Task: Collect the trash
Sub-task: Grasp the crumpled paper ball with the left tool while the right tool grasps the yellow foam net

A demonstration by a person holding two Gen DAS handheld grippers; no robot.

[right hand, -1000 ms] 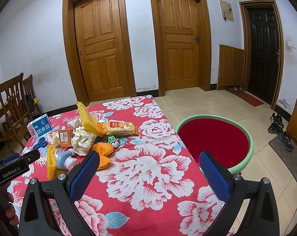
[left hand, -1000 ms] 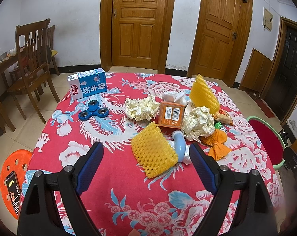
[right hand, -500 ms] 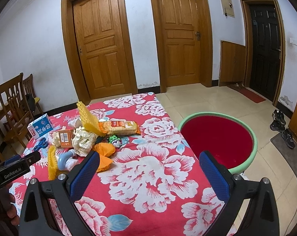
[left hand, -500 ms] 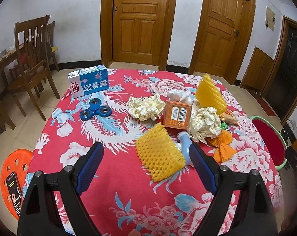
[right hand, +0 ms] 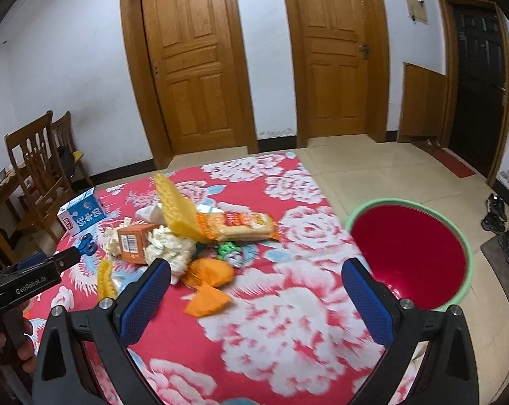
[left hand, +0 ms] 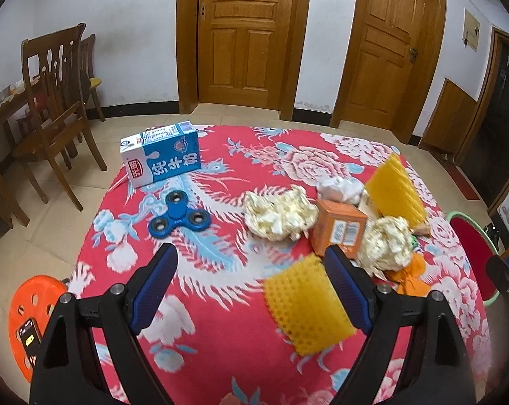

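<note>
Trash lies heaped on a table with a red floral cloth (left hand: pixel 227 344): a yellow foam net (left hand: pixel 305 307), crumpled cream paper (left hand: pixel 278 207), an orange box (left hand: pixel 339 227), a blue milk carton (left hand: pixel 163 157), orange wrappers (right hand: pixel 207 283) and a snack packet (right hand: pixel 241 224). My left gripper (left hand: pixel 251 283) hovers open over the near table edge, its right finger just beside the yellow net. My right gripper (right hand: pixel 254 293) is open above the cloth, the wrappers near its left finger. A red bin with a green rim (right hand: pixel 409 253) stands on the floor right of the table.
A blue fidget spinner (left hand: pixel 178 216) lies near the carton. Wooden chairs (left hand: pixel 55 101) stand at the left. An orange stool with a phone (left hand: pixel 28 320) on it sits by the table's left corner. Doors line the far wall. Shoes (right hand: pixel 497 216) lie at the right.
Both grippers have moved forward and lower toward the trash pile. The left view has swung left, so the yellow net now sits by its right finger. Both stay open.
</note>
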